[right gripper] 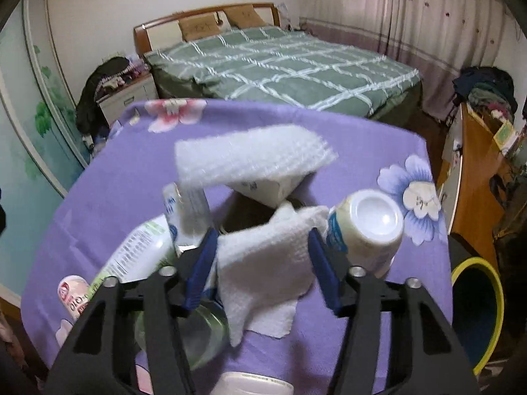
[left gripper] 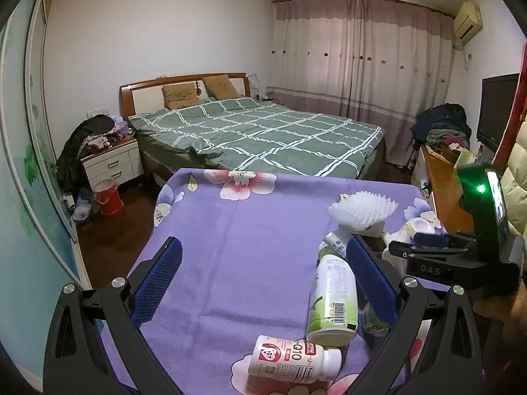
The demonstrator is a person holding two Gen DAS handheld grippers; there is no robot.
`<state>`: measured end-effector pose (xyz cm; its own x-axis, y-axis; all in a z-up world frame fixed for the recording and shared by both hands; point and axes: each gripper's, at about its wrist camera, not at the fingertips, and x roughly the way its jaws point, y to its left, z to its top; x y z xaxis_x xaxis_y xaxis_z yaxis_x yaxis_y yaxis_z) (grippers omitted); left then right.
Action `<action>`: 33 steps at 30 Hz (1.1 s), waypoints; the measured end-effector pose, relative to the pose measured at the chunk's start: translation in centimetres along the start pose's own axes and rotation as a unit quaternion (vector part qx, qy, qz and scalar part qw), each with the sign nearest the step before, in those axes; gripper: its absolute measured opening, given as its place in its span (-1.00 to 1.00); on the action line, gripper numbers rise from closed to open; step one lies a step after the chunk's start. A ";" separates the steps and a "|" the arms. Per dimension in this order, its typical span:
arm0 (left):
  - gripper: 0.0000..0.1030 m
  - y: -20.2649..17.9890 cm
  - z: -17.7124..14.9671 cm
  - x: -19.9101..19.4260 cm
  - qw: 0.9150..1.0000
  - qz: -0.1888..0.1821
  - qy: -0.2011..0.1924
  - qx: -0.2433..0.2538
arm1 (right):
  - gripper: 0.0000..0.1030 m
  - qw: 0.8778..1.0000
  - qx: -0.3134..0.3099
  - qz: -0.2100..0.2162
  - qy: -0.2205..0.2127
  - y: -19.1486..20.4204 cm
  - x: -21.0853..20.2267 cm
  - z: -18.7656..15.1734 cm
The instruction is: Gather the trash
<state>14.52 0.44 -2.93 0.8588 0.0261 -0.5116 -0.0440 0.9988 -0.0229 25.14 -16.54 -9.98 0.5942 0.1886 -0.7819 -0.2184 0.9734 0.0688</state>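
Trash lies on a table under a purple flowered cloth (left gripper: 230, 237). My left gripper (left gripper: 263, 256) is open above the cloth; a green-labelled bottle (left gripper: 332, 299) lies just inside its right finger and a white and red bottle (left gripper: 293, 360) lies below. My right gripper (right gripper: 263, 247) has its fingers around a crumpled white tissue (right gripper: 266, 260), touching or nearly touching it. A white foam net (right gripper: 250, 161) rests over a small box. A white bottle (right gripper: 362, 230) lies to the right, bottom facing me. The right gripper also shows in the left wrist view (left gripper: 428, 256).
A round bin with a yellow rim (right gripper: 477, 316) stands on the floor right of the table. A bed with a green checked cover (left gripper: 263, 135) is behind. A red bucket (left gripper: 108, 197) stands by the nightstand. A wooden desk (left gripper: 444, 191) with clothes is at right.
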 end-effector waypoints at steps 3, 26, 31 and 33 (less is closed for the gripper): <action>0.91 0.1 -0.1 0.1 1.000 -0.003 0.001 -0.005 | -0.71 1.000 0.010 0.021 0.013 -0.5 0.5 -0.4; 0.91 -2.1 -0.6 -0.6 1.000 -0.026 0.004 0.012 | -0.92 0.991 0.024 0.014 -0.132 -3.1 -11.3 -0.3; 0.91 -2.9 -0.6 -0.8 0.999 -0.030 0.003 0.021 | -0.92 0.986 0.030 0.017 -0.161 -3.8 -13.6 -0.3; 0.91 -3.0 -0.5 -0.8 0.999 -0.031 0.002 0.022 | -0.92 0.984 0.027 0.000 -0.176 -4.1 -14.7 -0.2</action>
<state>13.67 -2.62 -2.90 0.8569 -0.0368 -0.5141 0.0327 0.9993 -0.0171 17.10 -23.33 1.13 0.8275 0.2126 -0.5196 -0.1821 0.9771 0.1098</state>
